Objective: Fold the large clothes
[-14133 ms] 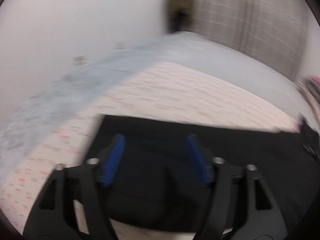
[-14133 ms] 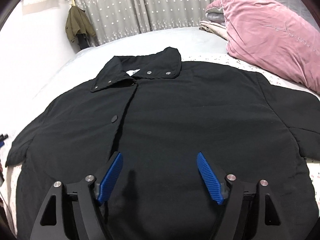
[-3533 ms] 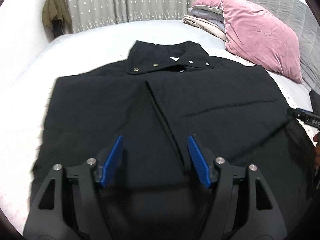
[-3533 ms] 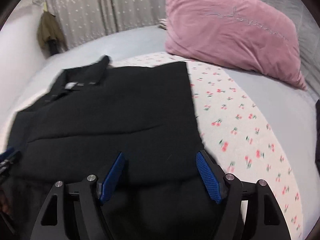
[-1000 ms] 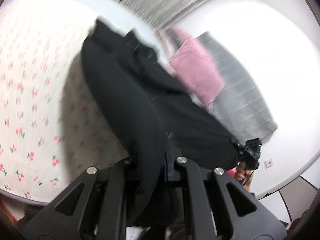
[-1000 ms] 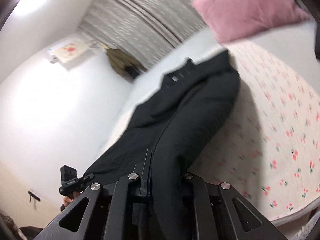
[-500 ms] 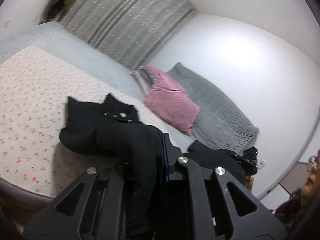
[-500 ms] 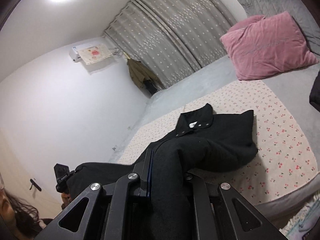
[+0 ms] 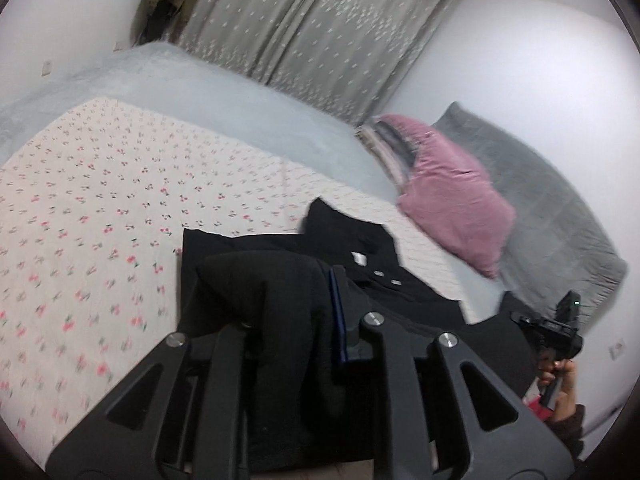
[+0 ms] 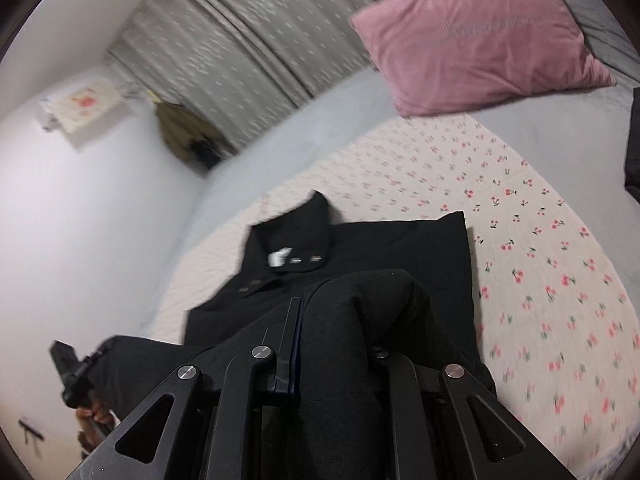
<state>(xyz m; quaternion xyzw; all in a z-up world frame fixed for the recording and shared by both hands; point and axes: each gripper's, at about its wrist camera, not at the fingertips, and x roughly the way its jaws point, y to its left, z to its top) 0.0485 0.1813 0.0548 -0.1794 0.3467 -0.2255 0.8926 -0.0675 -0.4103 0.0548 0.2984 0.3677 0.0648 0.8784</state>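
A black jacket (image 9: 256, 280) lies on the cherry-print sheet (image 9: 92, 200), its sleeves folded in, its collar (image 10: 296, 236) pointing away. My left gripper (image 9: 316, 312) is shut on a bunched bottom corner of the jacket and holds it lifted above the bed. My right gripper (image 10: 320, 328) is shut on the other bottom corner (image 10: 372, 300), also lifted. The hem hangs between the two. Each gripper shows in the other's view, the right one (image 9: 560, 332) at the far right, the left one (image 10: 72, 376) at the lower left.
A pink pillow (image 10: 476, 32) leans on a grey quilted headboard (image 9: 560, 216) at the bed's head, with folded cloth (image 9: 384, 140) beside it. Grey curtains (image 9: 304, 28) and a hanging olive coat (image 10: 180, 132) stand behind the bed. A dark item (image 10: 632, 144) lies at the sheet's right edge.
Both grippers, holding the hem, have come lower and closer over the bed toward the collar. The jacket's lower half now folds over its upper half.
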